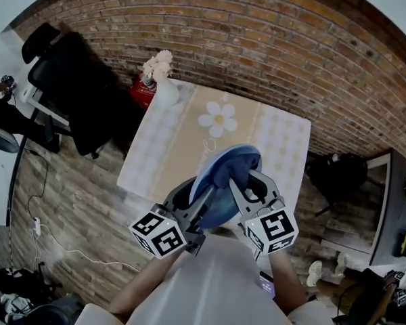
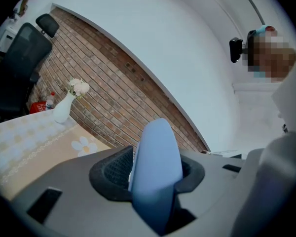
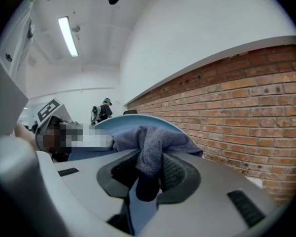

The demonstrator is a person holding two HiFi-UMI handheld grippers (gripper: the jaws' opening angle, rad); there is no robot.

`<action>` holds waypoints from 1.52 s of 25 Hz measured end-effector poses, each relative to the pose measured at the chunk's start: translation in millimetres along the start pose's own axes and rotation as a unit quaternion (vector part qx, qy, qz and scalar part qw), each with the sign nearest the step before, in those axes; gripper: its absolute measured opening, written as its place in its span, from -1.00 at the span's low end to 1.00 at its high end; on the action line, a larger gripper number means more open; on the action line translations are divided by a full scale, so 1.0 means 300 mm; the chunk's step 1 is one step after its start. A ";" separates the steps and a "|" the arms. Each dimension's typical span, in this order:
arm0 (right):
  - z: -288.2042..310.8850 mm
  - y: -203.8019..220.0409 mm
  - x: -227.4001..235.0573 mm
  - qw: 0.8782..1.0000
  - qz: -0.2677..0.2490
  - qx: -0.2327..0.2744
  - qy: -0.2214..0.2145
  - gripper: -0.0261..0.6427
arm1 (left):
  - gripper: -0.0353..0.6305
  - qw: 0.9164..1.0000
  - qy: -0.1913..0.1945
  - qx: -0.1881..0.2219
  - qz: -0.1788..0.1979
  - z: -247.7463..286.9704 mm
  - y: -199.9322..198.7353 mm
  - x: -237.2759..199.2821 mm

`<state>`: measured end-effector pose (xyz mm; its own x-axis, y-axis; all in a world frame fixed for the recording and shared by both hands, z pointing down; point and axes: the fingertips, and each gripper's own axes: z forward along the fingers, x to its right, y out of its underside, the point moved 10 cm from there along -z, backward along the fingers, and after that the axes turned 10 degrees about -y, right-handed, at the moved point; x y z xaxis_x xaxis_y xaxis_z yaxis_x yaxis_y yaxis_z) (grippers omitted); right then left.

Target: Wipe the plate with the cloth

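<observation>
A light blue plate (image 1: 215,181) is held up on edge above the near side of the table, in front of the person's chest. My left gripper (image 1: 197,205) is shut on its lower left rim; in the left gripper view the plate's rim (image 2: 155,172) stands clamped between the jaws. My right gripper (image 1: 240,188) is shut on a blue-grey cloth (image 1: 233,169) that lies bunched against the plate's face. In the right gripper view the cloth (image 3: 150,149) hangs pinched between the jaws, with the plate (image 3: 133,125) right behind it.
A table (image 1: 162,161) with a checked beige cover and a daisy print (image 1: 217,119) stands by a brick wall. A white vase of flowers (image 1: 162,80) stands at its far left corner, a red thing (image 1: 142,92) behind it. A black office chair (image 1: 74,93) is at the left.
</observation>
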<state>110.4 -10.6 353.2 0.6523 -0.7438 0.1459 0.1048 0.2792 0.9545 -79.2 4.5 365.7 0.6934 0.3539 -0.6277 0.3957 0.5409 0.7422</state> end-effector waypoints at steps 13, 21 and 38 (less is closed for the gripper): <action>0.086 -0.030 0.037 1.000 -0.013 0.010 0.013 -0.58 | -0.39 0.995 -0.022 0.001 0.102 -0.012 -0.026 0.019; 0.086 0.018 0.148 0.997 0.032 -0.010 0.062 -0.58 | -0.39 0.994 -0.016 0.052 0.089 -0.033 -0.074 0.043; 0.084 0.172 0.075 0.993 0.078 -0.079 0.039 -0.58 | -0.39 0.989 -0.017 0.105 0.101 -0.048 -0.151 0.081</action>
<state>111.7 -28.2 412.2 0.7258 -0.6363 0.2614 0.1104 0.4828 0.8688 -89.0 -0.4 313.5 0.7896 0.4102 -0.4564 0.3611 0.2907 0.8861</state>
